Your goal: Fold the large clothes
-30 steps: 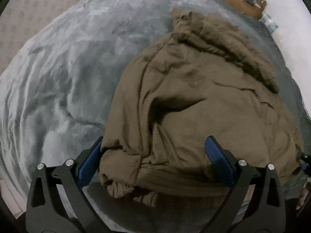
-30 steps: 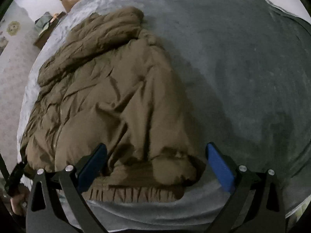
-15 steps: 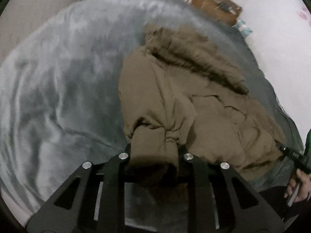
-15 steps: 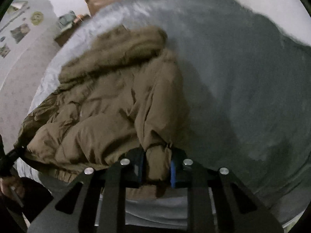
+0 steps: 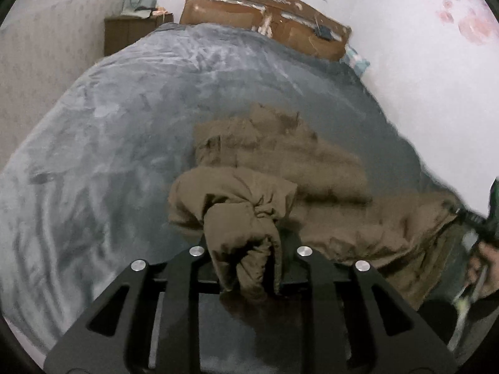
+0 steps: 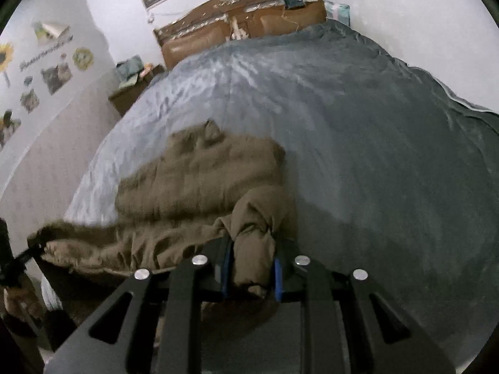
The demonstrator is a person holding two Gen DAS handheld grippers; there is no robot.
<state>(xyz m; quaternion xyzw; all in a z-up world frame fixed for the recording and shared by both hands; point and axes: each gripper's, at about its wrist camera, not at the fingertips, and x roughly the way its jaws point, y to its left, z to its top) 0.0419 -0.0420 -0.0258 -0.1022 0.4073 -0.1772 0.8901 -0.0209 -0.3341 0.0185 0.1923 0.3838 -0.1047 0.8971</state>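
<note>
A brown padded jacket (image 5: 312, 168) with a fur-trimmed hood lies on a grey-blue blanket (image 5: 124, 124). My left gripper (image 5: 246, 244) has a bunch of the jacket's near edge between its jaws; they are opening slightly, but the fabric is still pinched and held above the bed. In the right wrist view my right gripper (image 6: 252, 249) is shut on another bunch of the jacket (image 6: 193, 180), its blue pads (image 6: 226, 268) pressing the cloth. The near edge hangs stretched between the two grippers; the far part rests on the blanket (image 6: 374, 155).
A worn brown headboard (image 5: 249, 9) stands at the bed's far end against a white wall. A dark nightstand (image 5: 131, 31) with cloth on it sits at the far left. A hand (image 5: 486, 265) holds the other gripper at the right edge. Open blanket lies all around the jacket.
Both grippers went from wide open around the jacket's near edge to shut on it, then rose. The held edge came up off the blanket and the views tilted toward the headboard.
</note>
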